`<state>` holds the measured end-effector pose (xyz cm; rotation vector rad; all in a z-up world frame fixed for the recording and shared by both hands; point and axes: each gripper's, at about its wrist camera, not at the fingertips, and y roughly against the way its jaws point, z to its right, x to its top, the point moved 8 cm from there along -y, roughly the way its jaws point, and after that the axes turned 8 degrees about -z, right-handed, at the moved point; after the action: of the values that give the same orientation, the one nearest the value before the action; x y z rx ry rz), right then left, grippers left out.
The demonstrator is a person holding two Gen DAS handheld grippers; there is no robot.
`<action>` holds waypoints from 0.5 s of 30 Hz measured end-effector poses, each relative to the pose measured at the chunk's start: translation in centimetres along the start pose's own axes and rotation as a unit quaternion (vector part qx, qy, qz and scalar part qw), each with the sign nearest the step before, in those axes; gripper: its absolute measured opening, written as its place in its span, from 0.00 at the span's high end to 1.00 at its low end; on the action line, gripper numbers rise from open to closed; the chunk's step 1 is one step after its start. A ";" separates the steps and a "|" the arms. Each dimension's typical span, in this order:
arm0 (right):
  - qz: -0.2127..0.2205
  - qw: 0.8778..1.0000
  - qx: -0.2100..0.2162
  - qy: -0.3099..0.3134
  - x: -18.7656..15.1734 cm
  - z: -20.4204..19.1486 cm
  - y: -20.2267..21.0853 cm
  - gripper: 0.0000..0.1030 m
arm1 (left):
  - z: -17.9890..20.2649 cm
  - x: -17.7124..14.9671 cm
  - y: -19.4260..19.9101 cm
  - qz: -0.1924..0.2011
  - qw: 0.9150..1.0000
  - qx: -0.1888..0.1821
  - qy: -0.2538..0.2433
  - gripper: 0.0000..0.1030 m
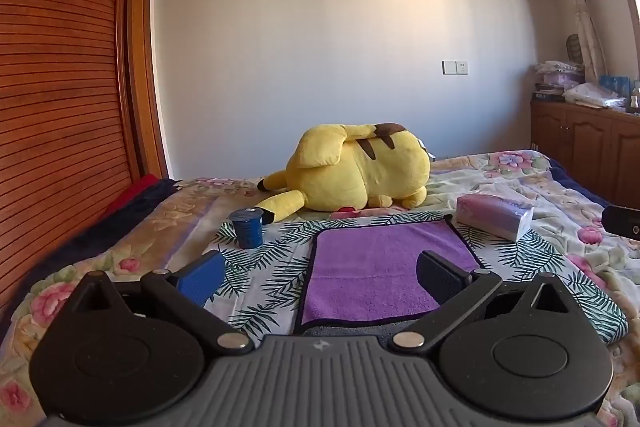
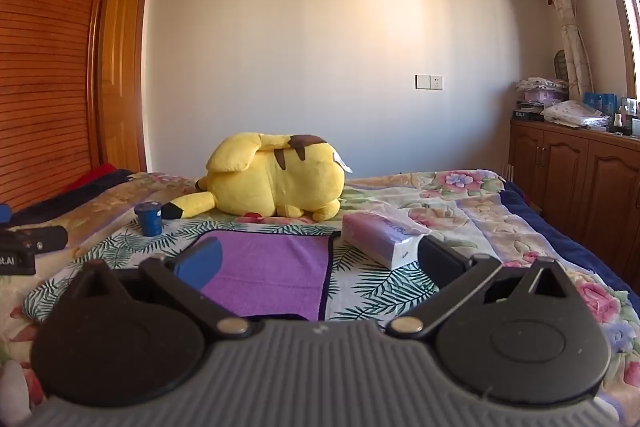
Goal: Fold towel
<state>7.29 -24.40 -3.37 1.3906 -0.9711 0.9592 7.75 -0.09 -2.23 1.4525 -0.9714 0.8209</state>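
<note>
A purple towel [image 1: 380, 267] with a dark border lies flat on a leaf-print cloth [image 1: 276, 267] on the bed. My left gripper [image 1: 320, 271] hovers over the towel's near edge, jaws wide open and nothing between them. In the right wrist view the same towel [image 2: 272, 267] lies ahead and to the left. My right gripper [image 2: 316, 263] stands open over the towel's right edge, holding nothing. Part of the left gripper's body [image 2: 28, 247] shows at the left edge of that view, and a piece of the right gripper [image 1: 624, 221] at the right edge of the left wrist view.
A yellow plush toy [image 1: 352, 167] lies behind the towel. A blue cup [image 1: 248, 227] stands to the towel's left, a tissue pack [image 1: 496, 215] to its right. A wooden wardrobe [image 1: 60, 87] lines the left side, a wooden cabinet [image 2: 580, 167] the far right.
</note>
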 end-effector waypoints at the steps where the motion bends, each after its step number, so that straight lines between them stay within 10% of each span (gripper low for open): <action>1: -0.002 1.000 0.000 0.001 0.0 0.0 0.0 0.00 | 0.0 0.0 0.0 0.001 1.000 0.001 0.000 0.00; 15: -0.001 1.000 -0.001 0.001 0.0 0.2 0.1 0.00 | -0.4 0.3 -0.2 0.001 1.000 -0.001 0.003 0.00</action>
<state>7.25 -24.60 -3.34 1.3879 -0.9686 0.9589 8.07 0.27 -1.96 1.4464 -0.9686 0.8248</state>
